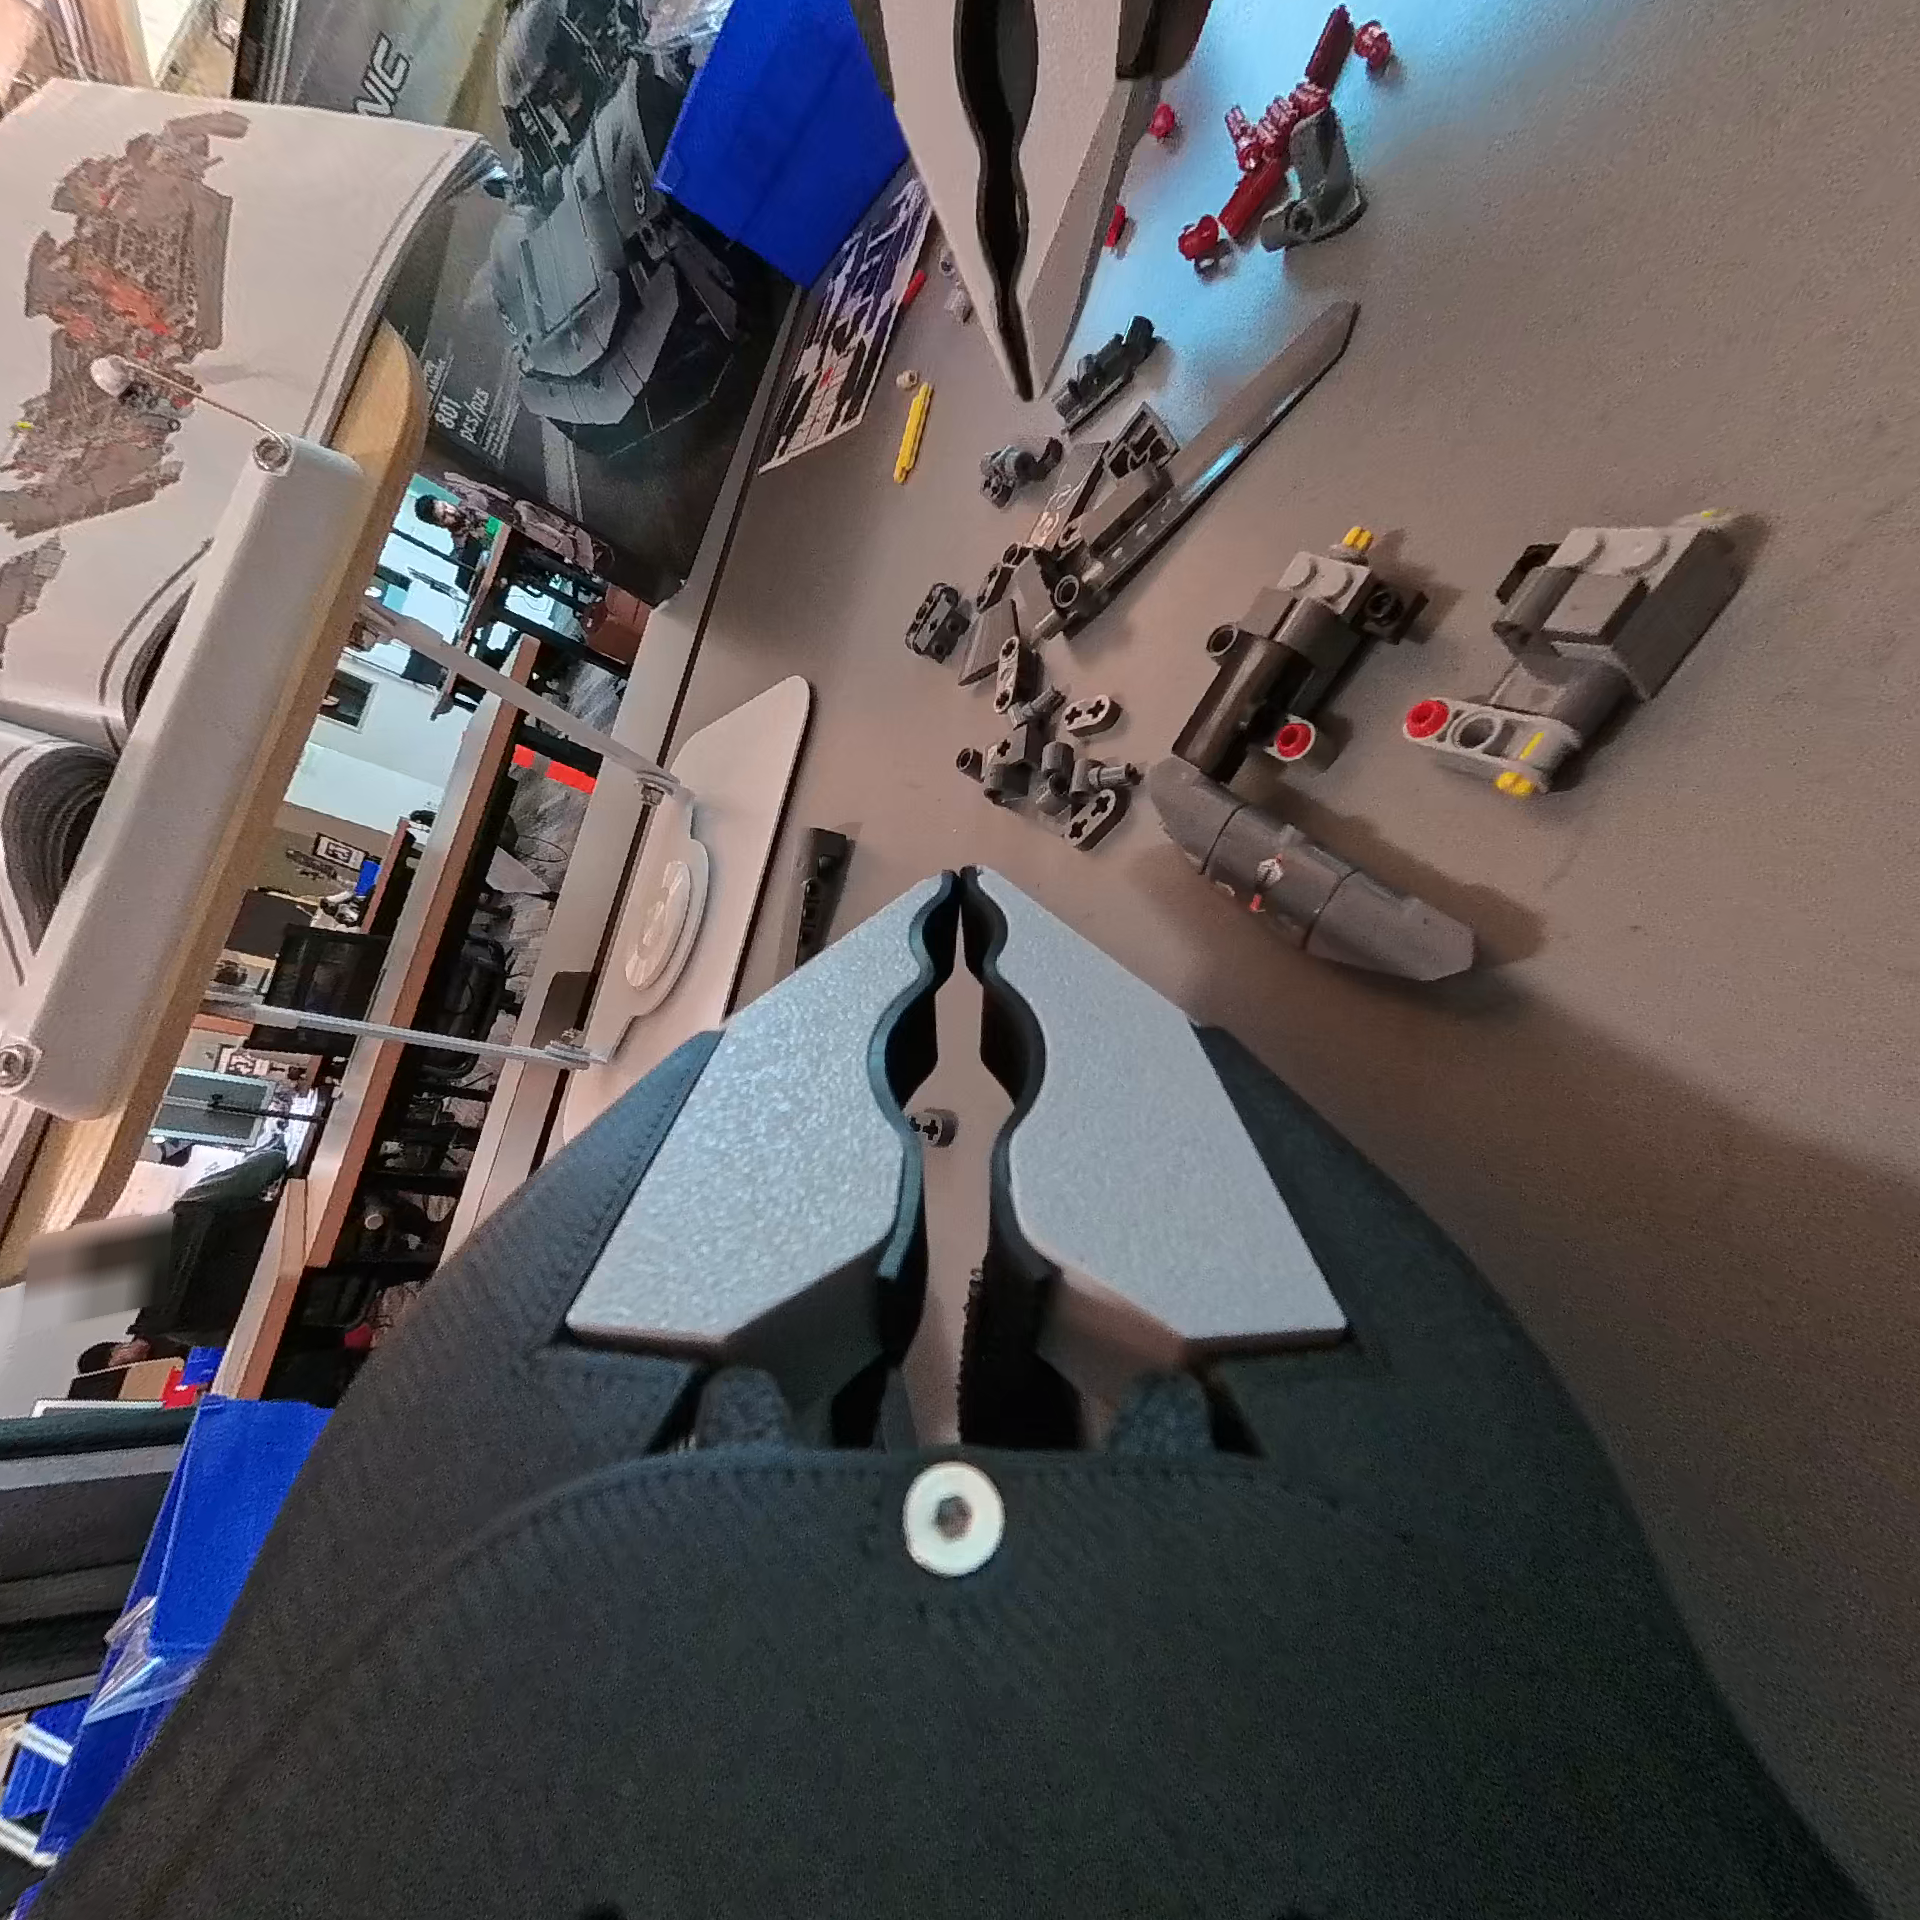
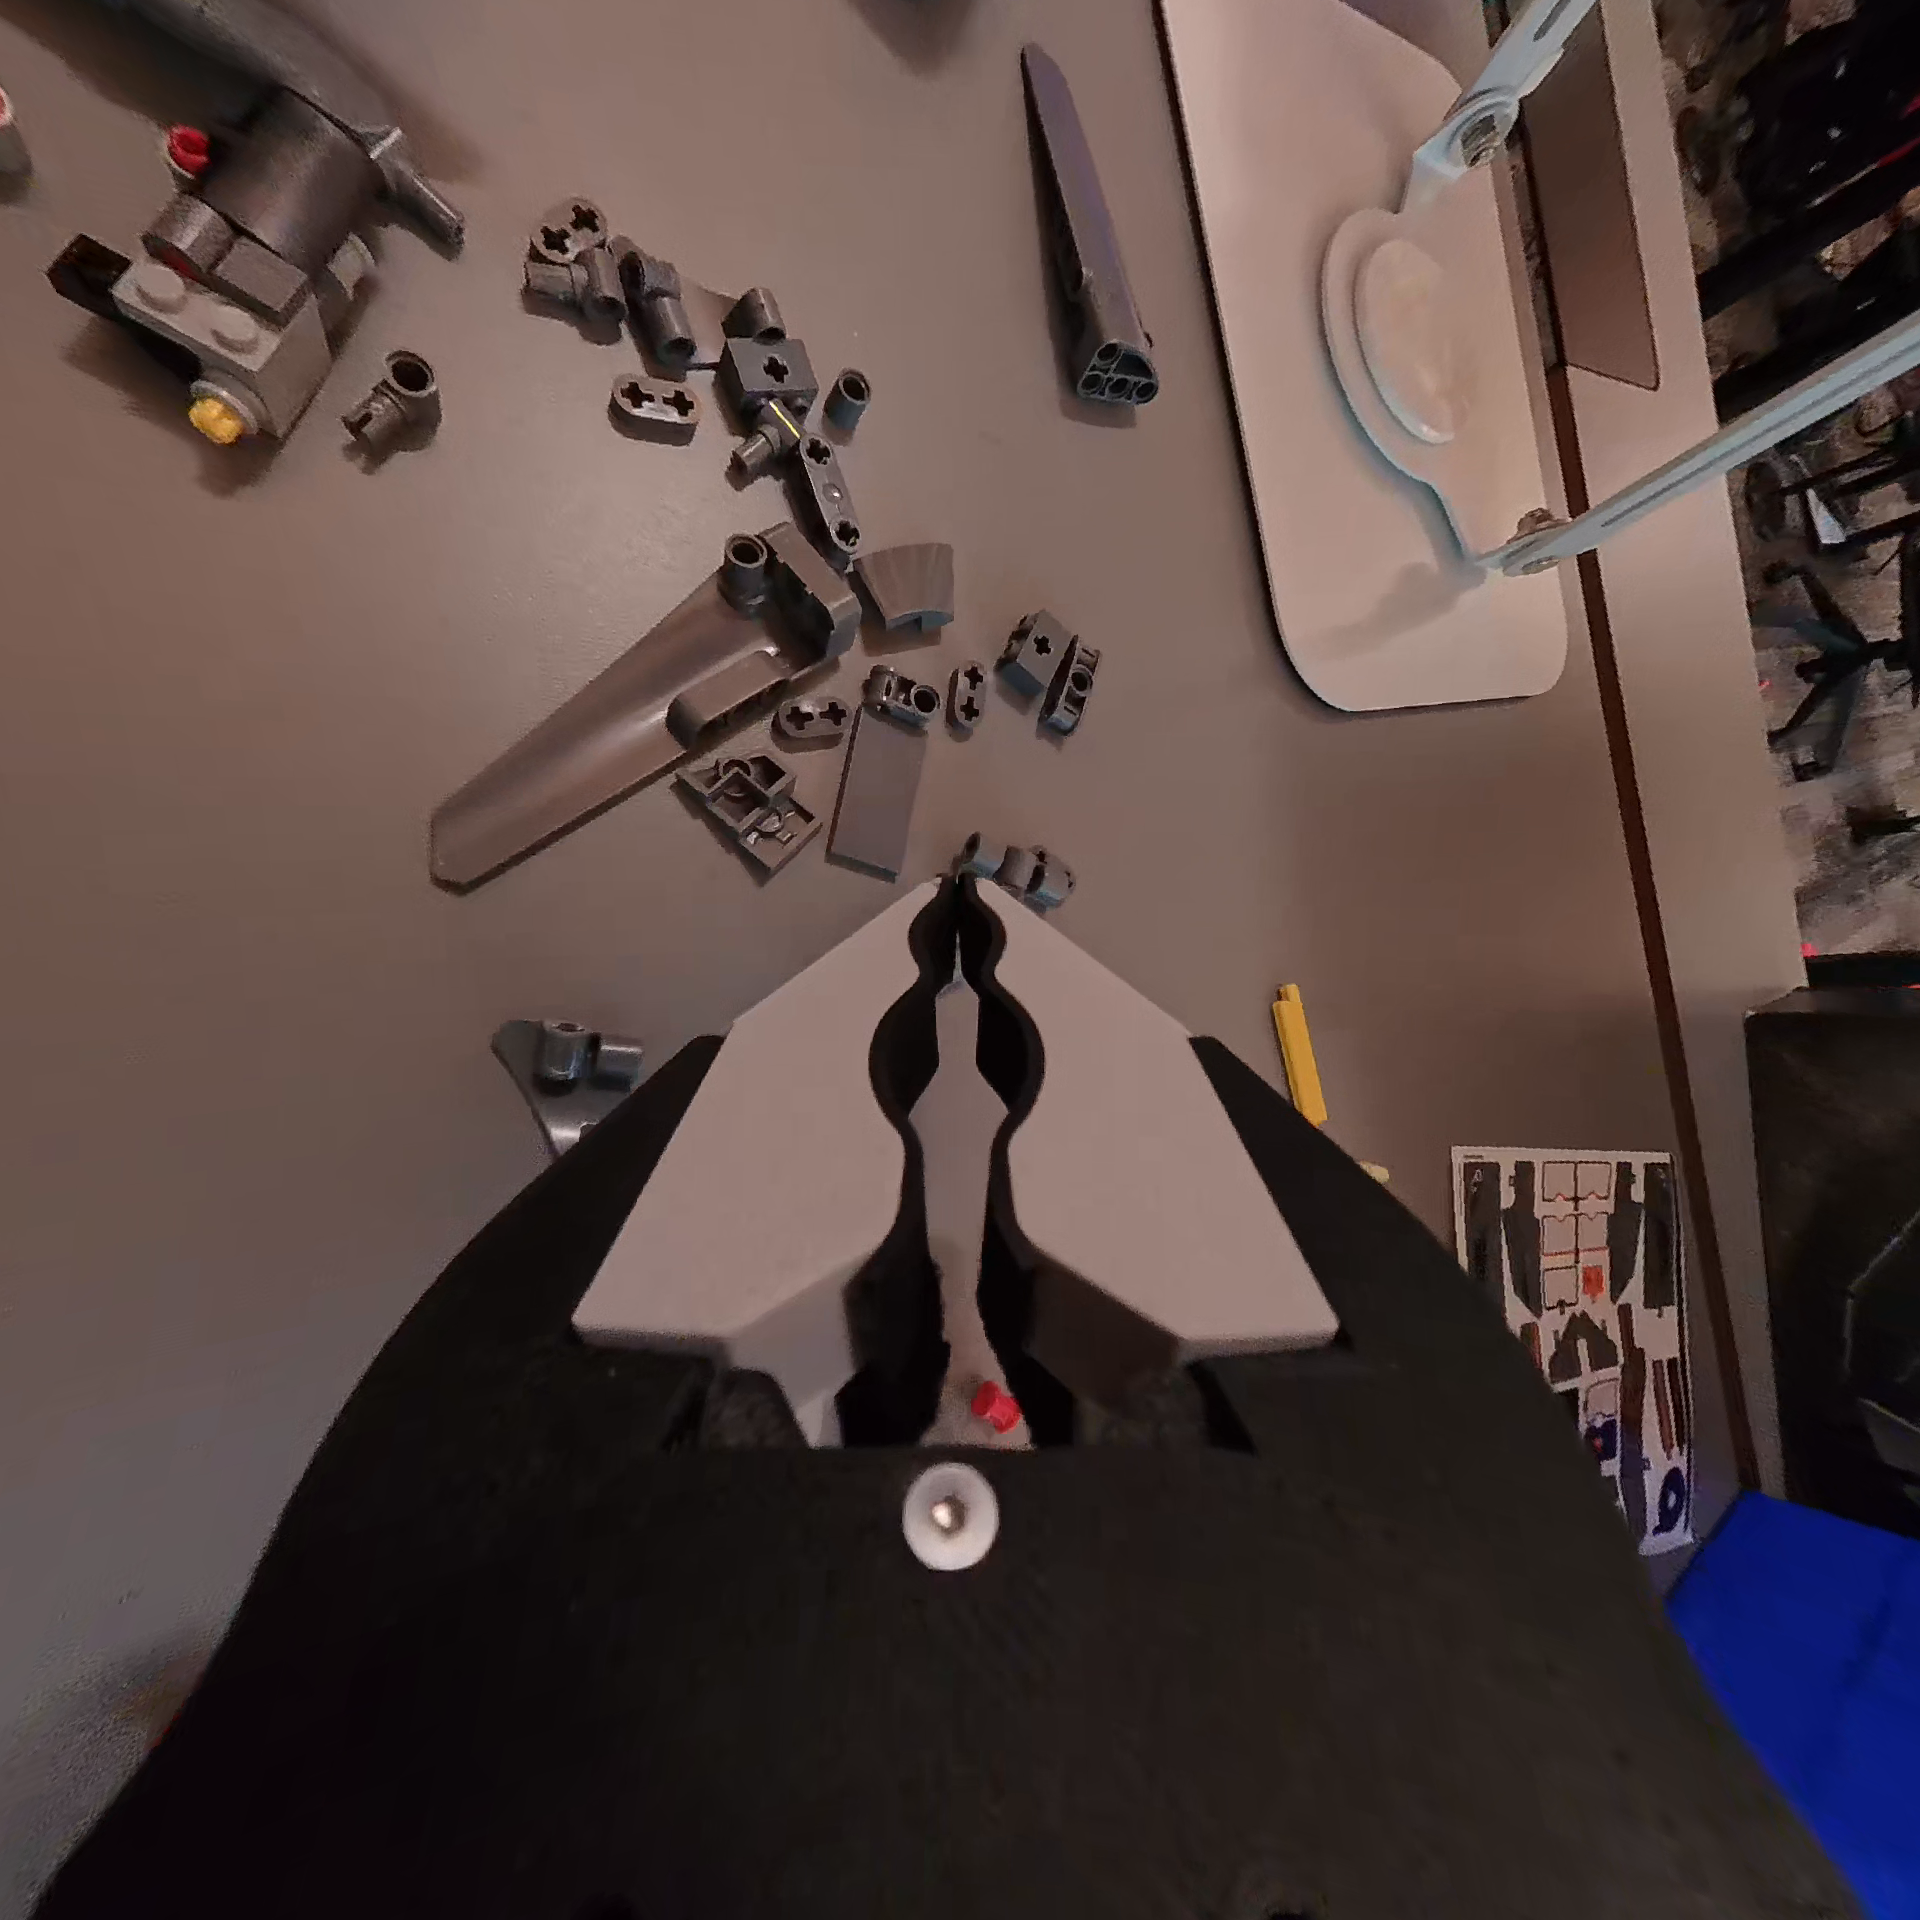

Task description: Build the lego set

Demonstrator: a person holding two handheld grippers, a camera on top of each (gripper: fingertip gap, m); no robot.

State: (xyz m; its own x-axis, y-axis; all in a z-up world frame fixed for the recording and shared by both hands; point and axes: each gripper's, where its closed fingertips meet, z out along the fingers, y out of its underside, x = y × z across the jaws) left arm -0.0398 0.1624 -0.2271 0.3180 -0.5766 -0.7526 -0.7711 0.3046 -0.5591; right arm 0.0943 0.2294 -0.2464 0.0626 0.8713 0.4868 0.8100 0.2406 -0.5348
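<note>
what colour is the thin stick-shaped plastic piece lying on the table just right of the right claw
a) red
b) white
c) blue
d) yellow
d) the thin stick-shaped plastic piece beside the right claw is plainly yellow against the dull brown-grey table; it lies flat above the printed sheet of dark shapes.

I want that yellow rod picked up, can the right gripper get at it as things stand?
Probably yes: the yellow rod lies alone on bare table beside the right gripper, though its jaws are closed.
</note>
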